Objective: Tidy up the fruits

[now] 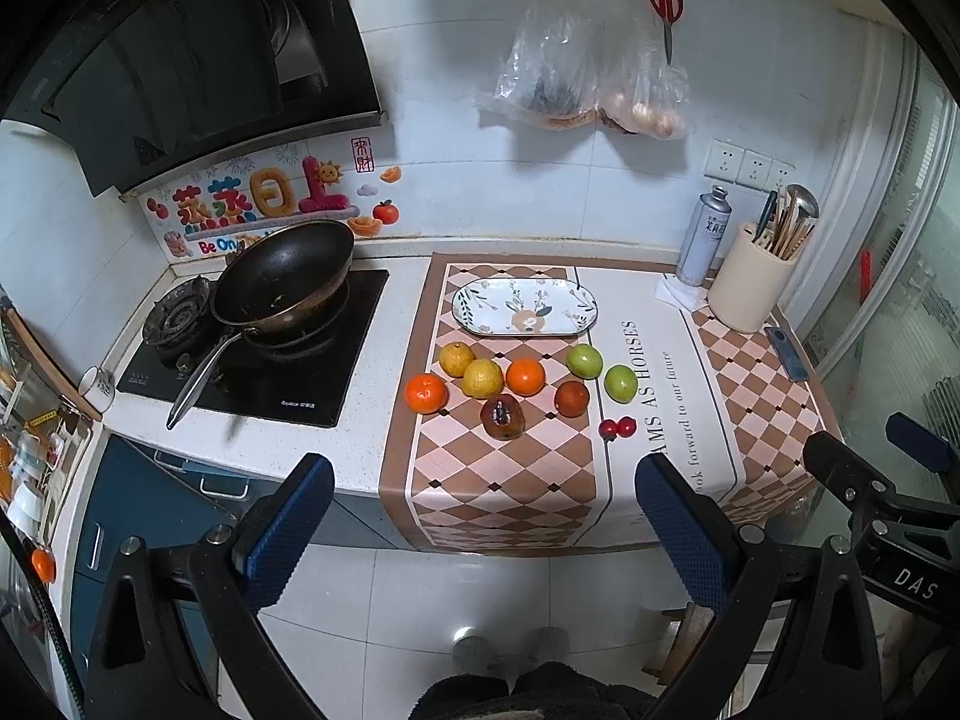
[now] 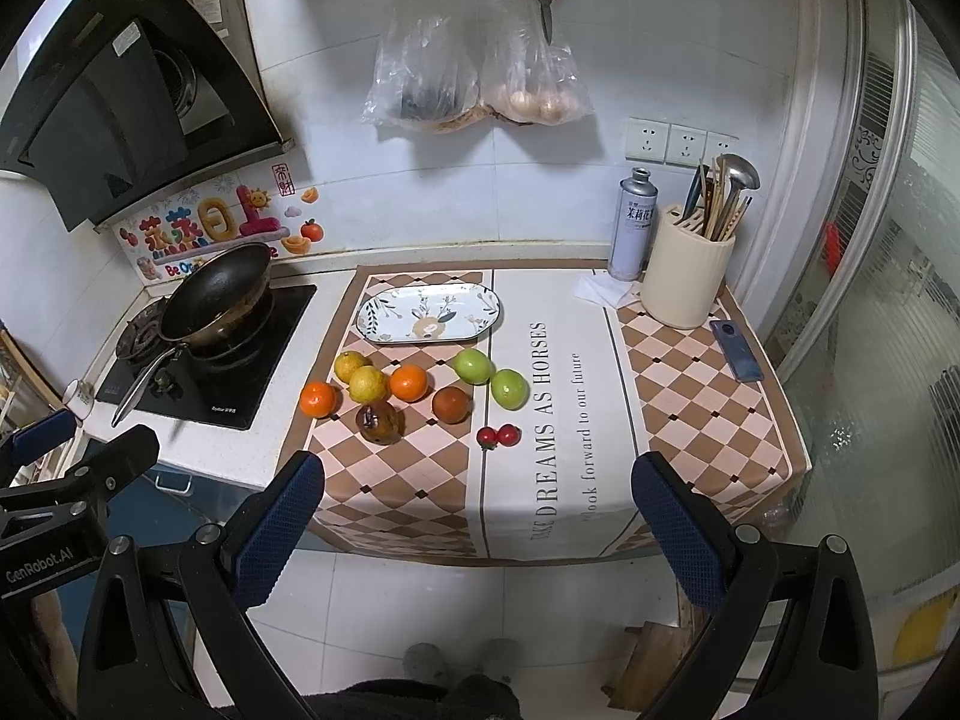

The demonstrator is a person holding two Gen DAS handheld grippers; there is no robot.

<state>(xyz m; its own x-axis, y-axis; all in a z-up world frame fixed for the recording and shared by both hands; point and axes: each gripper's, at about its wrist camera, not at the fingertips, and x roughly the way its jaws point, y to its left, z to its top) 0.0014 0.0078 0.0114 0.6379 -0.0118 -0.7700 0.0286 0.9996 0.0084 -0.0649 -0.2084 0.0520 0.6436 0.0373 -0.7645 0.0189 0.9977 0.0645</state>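
An empty oval patterned plate lies at the back of a checkered mat. In front of it lie loose fruits: two yellow citrus, two oranges, two green fruits, two dark brown-red fruits and two small red cherries. My left gripper and right gripper are both open and empty, held above the floor in front of the counter edge, apart from the fruits.
A black wok sits on the stove at the left. A spray can, a cream utensil holder and a phone stand at the back right. Plastic bags and scissors hang on the wall.
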